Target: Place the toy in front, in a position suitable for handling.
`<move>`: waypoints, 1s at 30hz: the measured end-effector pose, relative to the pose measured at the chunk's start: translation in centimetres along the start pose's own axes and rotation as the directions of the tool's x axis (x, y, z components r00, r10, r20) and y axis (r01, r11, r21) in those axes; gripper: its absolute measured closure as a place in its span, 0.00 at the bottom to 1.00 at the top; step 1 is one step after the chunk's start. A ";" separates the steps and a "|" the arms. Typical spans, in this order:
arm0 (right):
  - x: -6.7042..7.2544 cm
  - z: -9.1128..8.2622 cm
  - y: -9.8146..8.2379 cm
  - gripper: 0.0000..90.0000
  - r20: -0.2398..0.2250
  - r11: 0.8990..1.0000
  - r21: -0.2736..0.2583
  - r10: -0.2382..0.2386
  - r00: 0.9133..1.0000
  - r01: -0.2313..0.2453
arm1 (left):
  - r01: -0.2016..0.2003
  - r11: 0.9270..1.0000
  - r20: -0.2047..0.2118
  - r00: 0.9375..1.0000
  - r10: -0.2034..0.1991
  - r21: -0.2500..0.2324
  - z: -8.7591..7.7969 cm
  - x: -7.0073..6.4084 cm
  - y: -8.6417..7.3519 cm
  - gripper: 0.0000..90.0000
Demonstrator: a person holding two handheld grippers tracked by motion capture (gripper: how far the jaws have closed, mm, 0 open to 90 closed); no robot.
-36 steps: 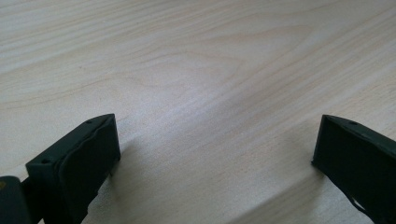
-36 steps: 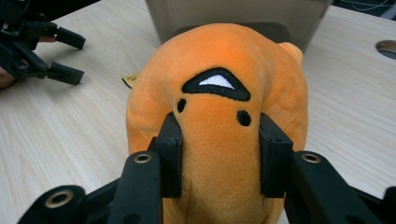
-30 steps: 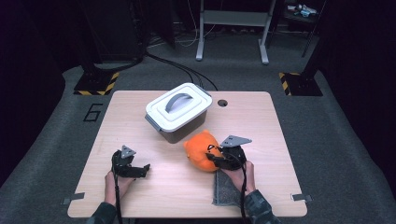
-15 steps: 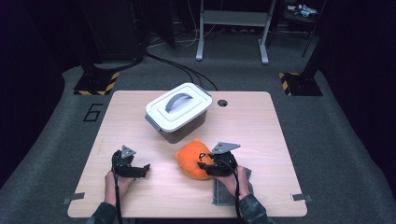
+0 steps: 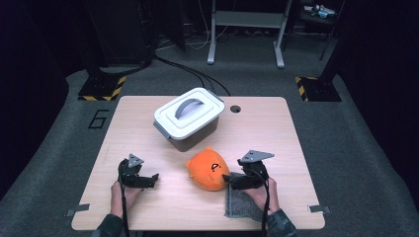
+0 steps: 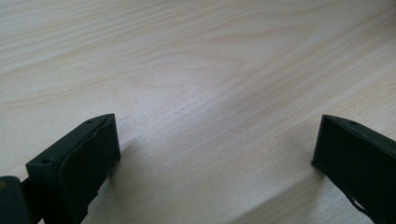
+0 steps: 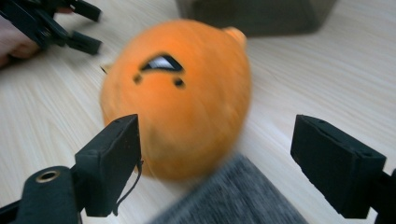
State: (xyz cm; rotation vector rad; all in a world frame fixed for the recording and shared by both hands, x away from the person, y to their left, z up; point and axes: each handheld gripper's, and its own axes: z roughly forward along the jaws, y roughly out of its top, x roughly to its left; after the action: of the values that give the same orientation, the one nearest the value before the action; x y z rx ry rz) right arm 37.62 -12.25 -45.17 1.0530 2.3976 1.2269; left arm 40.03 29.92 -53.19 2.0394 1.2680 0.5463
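An orange plush toy (image 5: 209,169) with a small face lies on the wooden table (image 5: 276,128), in front of the lidded box. In the right gripper view the plush toy (image 7: 180,93) sits just past the jaw tips. My right gripper (image 5: 230,181) (image 7: 215,154) is open; its jaws have just been opening, and no pad presses on the plush. It hovers over a grey cloth (image 5: 241,202) (image 7: 233,198). My left gripper (image 5: 150,179) (image 6: 215,144) rests open on bare wood at the front left, with nothing between its jaws.
A grey box with a white handled lid (image 5: 188,117) stands at the table's middle back; its dark base (image 7: 254,14) shows behind the plush. A round hole (image 5: 235,108) lies right of it. The left gripper (image 7: 56,23) shows far off.
The right gripper carried the plush toward the front, then opened and drew back to the right, leaving the plush on the table. The left gripper stayed still.
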 end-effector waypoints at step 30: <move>0.7 0.6 -7.3 0.63 0.178 0.984 0.169 0.026 0.984 -0.057 | 0.000 1.000 0.000 1.000 0.000 0.000 0.0 0.0 0.0 0.00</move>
State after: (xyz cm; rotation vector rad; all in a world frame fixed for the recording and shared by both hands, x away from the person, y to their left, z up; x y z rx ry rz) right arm 33.85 -14.24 -51.20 1.2128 2.3890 0.9074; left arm 40.02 29.92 -53.19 2.0393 1.2682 0.5467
